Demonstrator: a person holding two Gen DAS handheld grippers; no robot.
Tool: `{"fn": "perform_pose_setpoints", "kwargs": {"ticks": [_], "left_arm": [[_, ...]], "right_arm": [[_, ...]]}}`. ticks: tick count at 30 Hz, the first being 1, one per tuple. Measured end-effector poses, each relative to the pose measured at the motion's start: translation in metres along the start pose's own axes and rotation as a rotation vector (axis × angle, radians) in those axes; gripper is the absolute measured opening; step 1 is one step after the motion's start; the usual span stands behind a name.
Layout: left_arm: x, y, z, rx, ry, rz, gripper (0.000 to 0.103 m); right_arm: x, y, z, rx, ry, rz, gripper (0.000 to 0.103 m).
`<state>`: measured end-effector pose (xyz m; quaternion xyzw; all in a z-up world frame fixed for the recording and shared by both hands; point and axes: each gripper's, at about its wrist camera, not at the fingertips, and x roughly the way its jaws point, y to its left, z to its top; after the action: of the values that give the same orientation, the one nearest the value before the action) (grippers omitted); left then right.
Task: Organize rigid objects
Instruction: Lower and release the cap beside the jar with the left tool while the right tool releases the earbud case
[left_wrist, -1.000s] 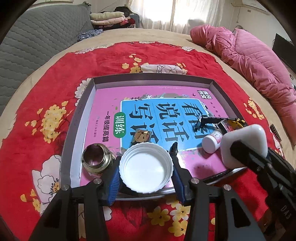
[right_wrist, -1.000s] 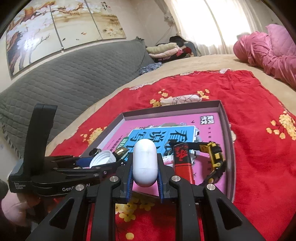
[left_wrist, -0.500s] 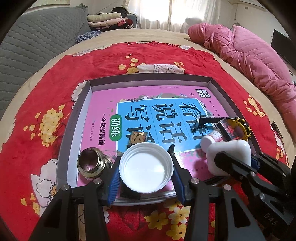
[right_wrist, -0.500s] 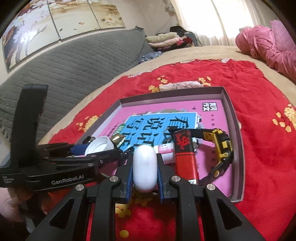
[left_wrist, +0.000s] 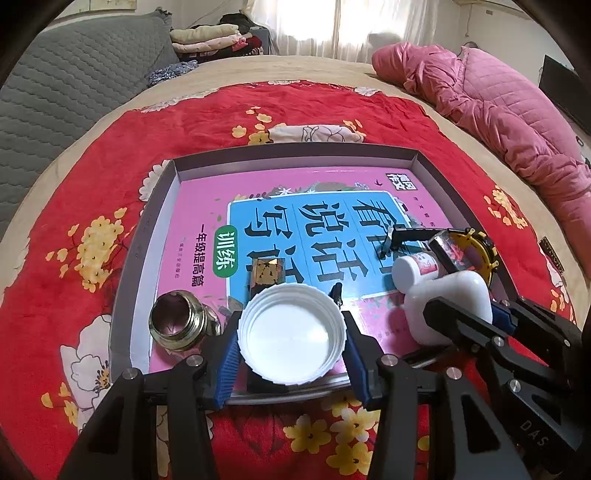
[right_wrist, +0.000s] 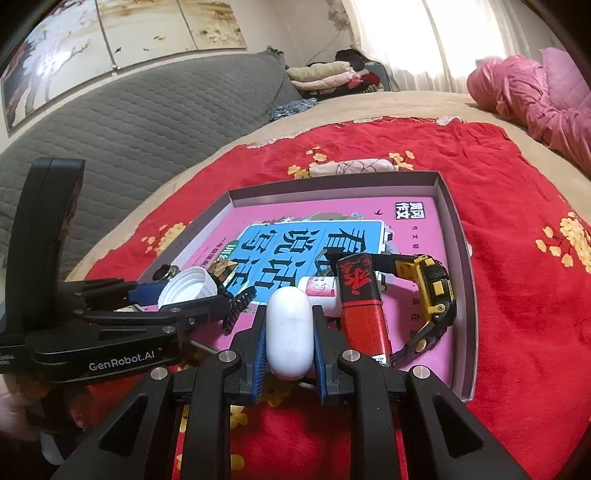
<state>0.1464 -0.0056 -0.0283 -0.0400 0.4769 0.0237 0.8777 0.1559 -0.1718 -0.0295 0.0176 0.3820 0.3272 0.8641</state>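
Note:
My left gripper (left_wrist: 291, 332) is shut on a white plastic lid (left_wrist: 291, 334), open side up, over the near edge of a shallow grey box (left_wrist: 295, 151) lined with a pink book. The lid also shows in the right wrist view (right_wrist: 188, 286). My right gripper (right_wrist: 290, 328) is shut on a white oval case (right_wrist: 289, 332), low over the box's near right part; the case also shows in the left wrist view (left_wrist: 448, 306). In the box lie a brass fitting (left_wrist: 177, 325), a small gold-black block (left_wrist: 266, 273), a small white bottle (left_wrist: 413, 271), a red-black box (right_wrist: 362, 299) and a yellow-black watch (right_wrist: 430, 291).
The box sits on a red flowered cloth (left_wrist: 92, 206) on a bed. A pink quilted jacket (left_wrist: 498, 107) lies at the far right. A grey padded headboard (right_wrist: 129, 122) runs along the left, with folded clothes (left_wrist: 214, 37) behind.
My right gripper has lowered the white case toward the box floor beside the white bottle. My left gripper has stayed in place with the lid.

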Motion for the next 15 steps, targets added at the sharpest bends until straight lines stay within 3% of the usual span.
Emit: {"fn": "perform_pose_setpoints", "kwargs": {"ticks": [15], "left_arm": [[-0.0018, -0.0005, -0.0026, 0.006, 0.01, 0.006, 0.05]], "right_arm": [[-0.0036, 0.0072, -0.001, -0.047, -0.009, -0.043, 0.029]]}}
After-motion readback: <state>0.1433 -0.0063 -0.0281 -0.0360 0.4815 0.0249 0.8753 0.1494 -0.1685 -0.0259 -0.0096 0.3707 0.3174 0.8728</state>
